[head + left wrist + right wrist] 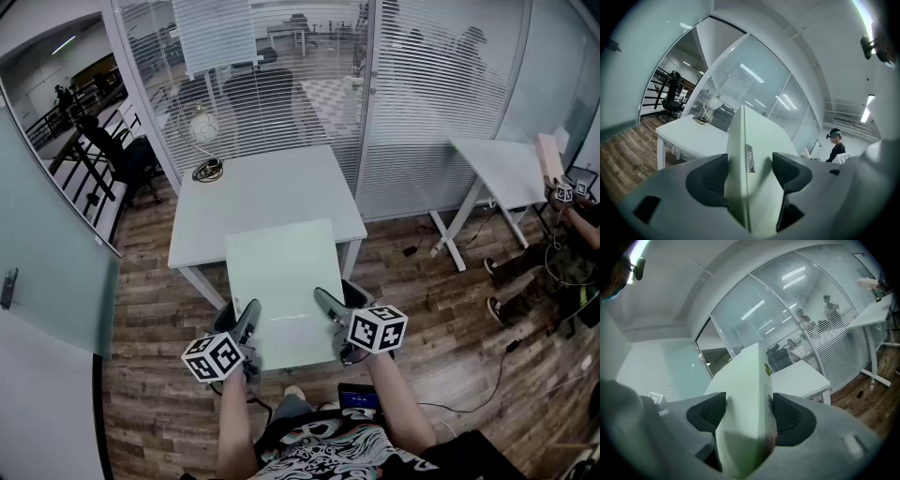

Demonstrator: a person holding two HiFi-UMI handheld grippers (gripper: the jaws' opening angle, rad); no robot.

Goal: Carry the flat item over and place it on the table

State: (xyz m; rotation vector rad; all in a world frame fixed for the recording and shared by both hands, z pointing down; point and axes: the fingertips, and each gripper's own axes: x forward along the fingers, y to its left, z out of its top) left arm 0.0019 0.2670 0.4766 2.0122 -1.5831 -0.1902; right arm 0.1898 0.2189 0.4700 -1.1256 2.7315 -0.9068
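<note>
White desk (272, 187) lies just ahead, the pale green flat panel (281, 277) held in the air with its far edge seemingly over the near rim. Jaws of the left gripper (250, 316) and right gripper (327, 304) clamp its sides; lowering and release remain

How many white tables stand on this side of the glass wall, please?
2: a white square table straight ahead, and another white table at the right; others may be hidden.

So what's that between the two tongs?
A pale flat panel spans the gap. The left tongs and right tongs each clamp its near edge, which shows best in the head view.
</note>
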